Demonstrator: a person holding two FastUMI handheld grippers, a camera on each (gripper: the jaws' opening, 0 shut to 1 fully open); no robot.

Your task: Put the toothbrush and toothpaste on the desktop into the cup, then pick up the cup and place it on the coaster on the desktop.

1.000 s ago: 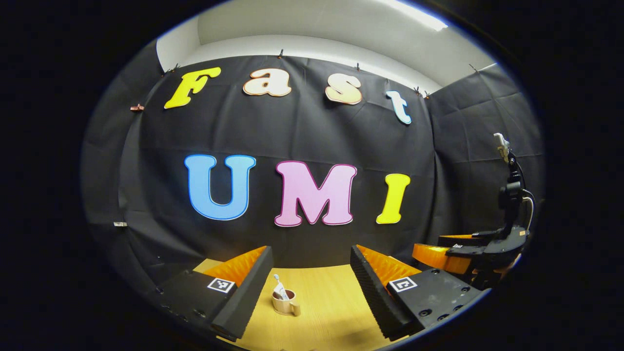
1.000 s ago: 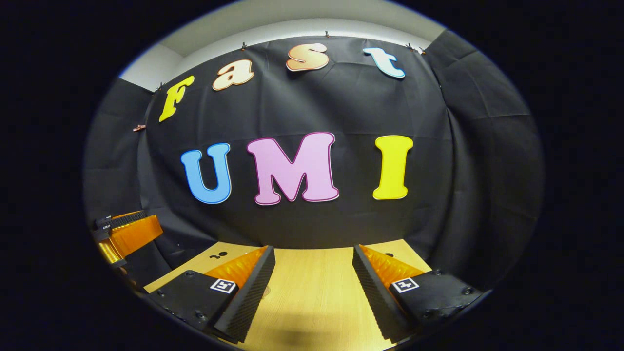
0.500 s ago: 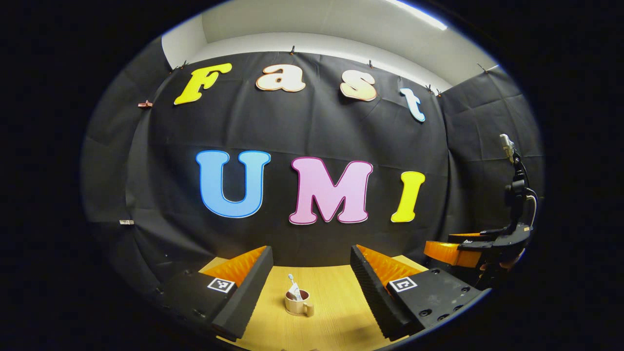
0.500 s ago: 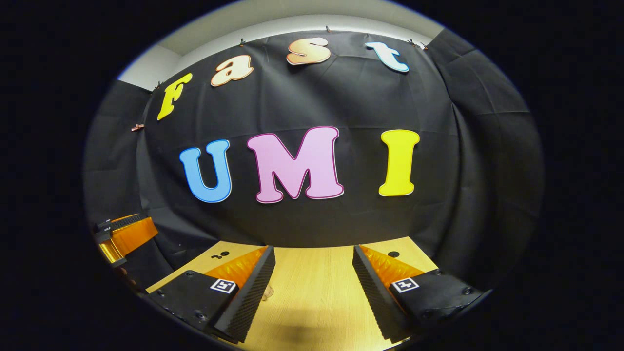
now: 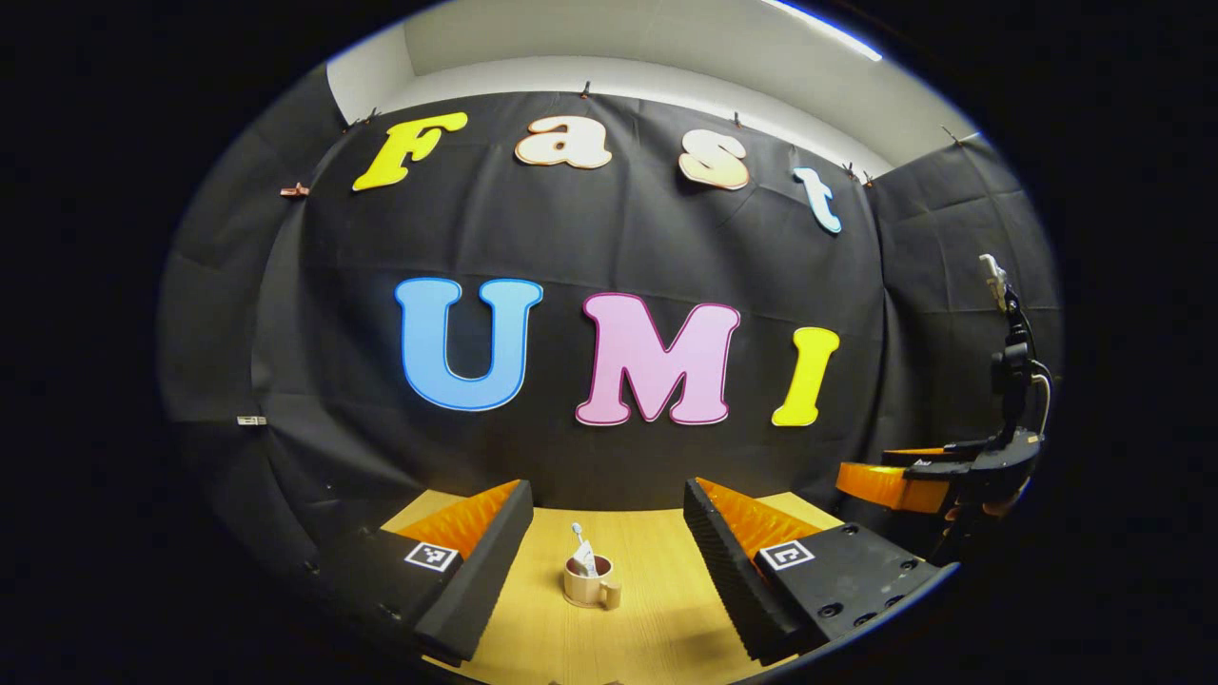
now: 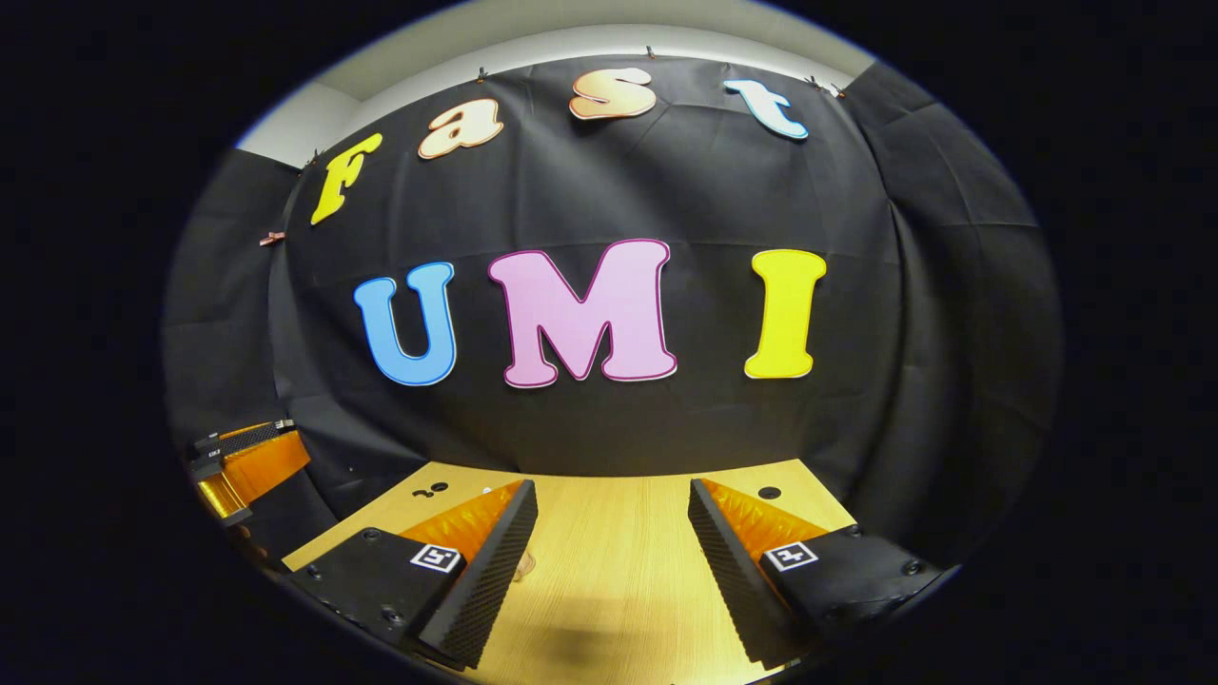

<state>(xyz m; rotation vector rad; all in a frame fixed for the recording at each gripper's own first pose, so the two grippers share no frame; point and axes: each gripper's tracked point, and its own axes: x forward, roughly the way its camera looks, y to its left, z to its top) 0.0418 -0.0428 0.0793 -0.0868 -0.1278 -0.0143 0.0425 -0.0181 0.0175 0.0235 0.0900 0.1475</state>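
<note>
In the left gripper view the left tool (image 5: 606,557) hangs above the table (image 5: 657,618) with its fingers set wide apart and nothing between them, and the cup (image 5: 587,587) stands upright on the wood straight ahead, centred in that gap but well short of contact. The cup's handle points to its right in this view. The toothbrush (image 5: 578,540) stands in the cup with its long axis near vertical, head up and leaning a little left, and the toothpaste (image 5: 587,560) sits beside it inside the rim. Right of the cup, the right tool (image 6: 609,561) also stands spread and empty over bare wood. I judge the left tool the nearer one. I cannot make out a coaster.
</note>
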